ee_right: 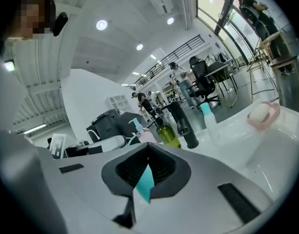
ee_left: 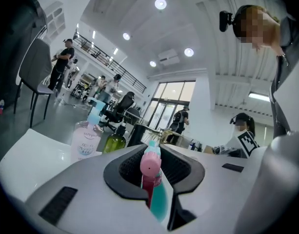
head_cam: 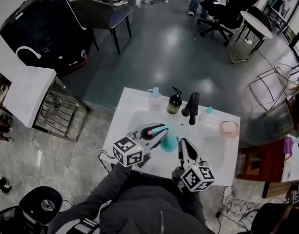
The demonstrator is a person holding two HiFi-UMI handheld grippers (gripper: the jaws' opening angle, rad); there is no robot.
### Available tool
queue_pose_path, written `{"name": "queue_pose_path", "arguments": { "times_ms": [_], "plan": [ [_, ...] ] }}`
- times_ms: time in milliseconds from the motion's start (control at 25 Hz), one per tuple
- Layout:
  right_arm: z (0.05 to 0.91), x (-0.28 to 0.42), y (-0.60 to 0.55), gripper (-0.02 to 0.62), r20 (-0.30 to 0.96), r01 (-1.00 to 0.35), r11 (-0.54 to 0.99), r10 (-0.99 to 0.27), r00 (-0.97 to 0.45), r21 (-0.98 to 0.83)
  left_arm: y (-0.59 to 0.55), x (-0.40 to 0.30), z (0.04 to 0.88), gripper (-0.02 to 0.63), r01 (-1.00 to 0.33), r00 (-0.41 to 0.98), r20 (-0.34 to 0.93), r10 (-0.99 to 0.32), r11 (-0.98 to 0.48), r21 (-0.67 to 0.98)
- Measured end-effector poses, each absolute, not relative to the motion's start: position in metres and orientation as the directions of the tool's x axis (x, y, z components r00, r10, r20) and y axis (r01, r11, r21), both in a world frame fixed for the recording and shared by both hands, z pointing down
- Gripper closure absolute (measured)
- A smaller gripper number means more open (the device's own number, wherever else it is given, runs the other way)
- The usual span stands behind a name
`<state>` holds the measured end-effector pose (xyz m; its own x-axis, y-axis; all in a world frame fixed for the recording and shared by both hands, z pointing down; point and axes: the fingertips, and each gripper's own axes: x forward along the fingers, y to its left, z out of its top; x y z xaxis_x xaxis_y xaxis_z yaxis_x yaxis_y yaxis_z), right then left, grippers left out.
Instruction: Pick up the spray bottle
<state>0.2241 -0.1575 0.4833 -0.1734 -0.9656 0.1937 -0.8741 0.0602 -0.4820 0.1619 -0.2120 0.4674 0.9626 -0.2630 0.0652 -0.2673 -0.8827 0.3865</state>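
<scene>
The spray bottle (head_cam: 169,143) has a pink spray head and a teal body, and it hangs over the white sink (head_cam: 132,118). My left gripper (head_cam: 161,133) is shut on its neck just under the head. In the left gripper view the pink nozzle (ee_left: 150,165) pokes up between the jaws. My right gripper (head_cam: 181,147) comes in from the near side. A wedge of the teal body (ee_right: 146,182) is pinched in its narrow jaw gap. Both grippers point about level across the basin.
Along the sink's back edge stand a clear pump bottle (head_cam: 155,97), a dark green bottle (head_cam: 174,103), a black faucet (head_cam: 192,107) and a small teal-capped bottle (head_cam: 209,110). A pink soap dish (head_cam: 229,128) sits at the right. A wire rack (head_cam: 56,112) stands to the left.
</scene>
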Motion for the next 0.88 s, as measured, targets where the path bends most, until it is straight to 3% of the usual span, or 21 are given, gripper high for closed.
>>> {"name": "queue_pose_path", "arguments": {
  "times_ms": [880],
  "plan": [
    [0.479,0.192,-0.177,0.586,0.188,-0.886,0.131,-0.953,-0.236,-0.444,-0.212,0.136,0.459,0.522,-0.308,0.950,0.064,-0.307,-0.876,0.370]
  ]
}}
